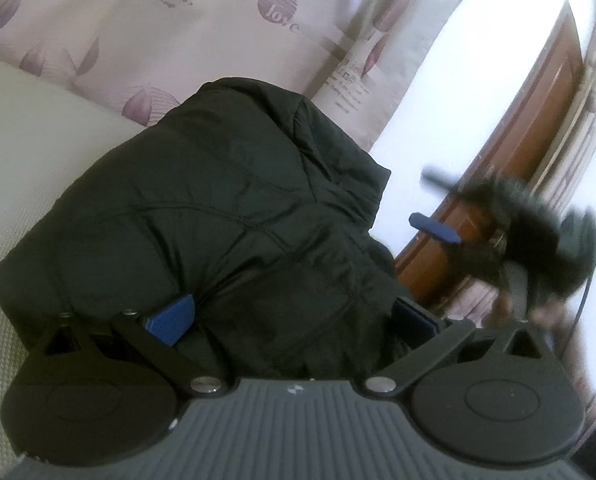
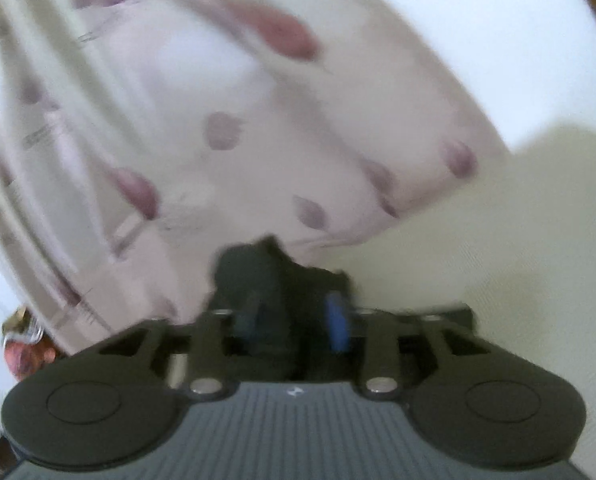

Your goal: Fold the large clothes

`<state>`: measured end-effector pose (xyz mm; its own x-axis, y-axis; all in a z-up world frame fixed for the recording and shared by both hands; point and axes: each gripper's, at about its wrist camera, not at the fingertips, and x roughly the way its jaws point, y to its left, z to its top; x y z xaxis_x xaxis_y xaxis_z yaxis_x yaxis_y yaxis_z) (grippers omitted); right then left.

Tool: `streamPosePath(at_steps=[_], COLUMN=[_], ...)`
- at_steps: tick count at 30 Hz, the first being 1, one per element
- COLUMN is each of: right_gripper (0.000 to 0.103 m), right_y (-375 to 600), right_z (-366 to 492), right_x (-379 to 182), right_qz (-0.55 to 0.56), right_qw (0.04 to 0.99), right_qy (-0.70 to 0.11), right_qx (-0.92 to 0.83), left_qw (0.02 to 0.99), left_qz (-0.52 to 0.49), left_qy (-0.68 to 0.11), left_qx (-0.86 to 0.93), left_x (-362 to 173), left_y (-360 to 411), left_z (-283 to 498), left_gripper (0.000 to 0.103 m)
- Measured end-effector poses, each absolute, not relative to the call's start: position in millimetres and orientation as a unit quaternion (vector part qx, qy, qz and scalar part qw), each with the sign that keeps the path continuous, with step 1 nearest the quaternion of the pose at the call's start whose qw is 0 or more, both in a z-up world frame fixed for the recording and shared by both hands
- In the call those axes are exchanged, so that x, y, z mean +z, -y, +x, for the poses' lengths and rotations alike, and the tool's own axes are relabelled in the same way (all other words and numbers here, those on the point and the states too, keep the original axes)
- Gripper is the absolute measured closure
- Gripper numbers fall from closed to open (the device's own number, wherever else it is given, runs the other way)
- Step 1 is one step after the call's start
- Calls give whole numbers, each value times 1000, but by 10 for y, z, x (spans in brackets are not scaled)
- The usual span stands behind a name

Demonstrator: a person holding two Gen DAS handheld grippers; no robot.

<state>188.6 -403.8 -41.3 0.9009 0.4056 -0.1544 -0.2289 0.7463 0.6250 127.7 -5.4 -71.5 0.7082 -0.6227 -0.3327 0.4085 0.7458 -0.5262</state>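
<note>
A dark padded jacket (image 1: 218,208) is lying bunched on a pale bed (image 1: 26,152); the left gripper (image 1: 290,320) is straddling its near edge, jaws standing wide with fabric bulging between them. Only the left view is showing the right gripper (image 1: 437,208) beside the jacket, jaws apart and empty; the right view (blurred) is showing jacket fabric (image 2: 274,280) between its parted blue pads (image 2: 336,322), grip unclear, before a flowered curtain (image 2: 258,120).

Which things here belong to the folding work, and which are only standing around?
For the job:
- dark padded jacket
- left tongs, its bulk between their pads
- right tongs, open in the air beside it

Only around:
- flower-print curtain
- pale bed surface
- brown wooden door
</note>
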Motion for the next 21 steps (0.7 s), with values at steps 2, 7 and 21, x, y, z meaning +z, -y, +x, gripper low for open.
streamPosePath(at_steps=[2,7,21], right_gripper=[11,12,95], right_y=[3921,3552,3688], right_z=[1983,2483,1852], right_x=[-279,-208,-483], right_qz=[293,221,220], right_qw=[927,940,951], right_qy=[-153,-215,-163], right_qx=[176,145,142], left_qw=[901,903,854], left_qz=[-209,-201,-308], left_qy=[-251,-250,-283], left_qx=[-286,-285,-308], left_x=[-714,-705,-687], left_y=[62,84,-98], left_z=[1268,1277,1346], left_gripper=[0,0,0])
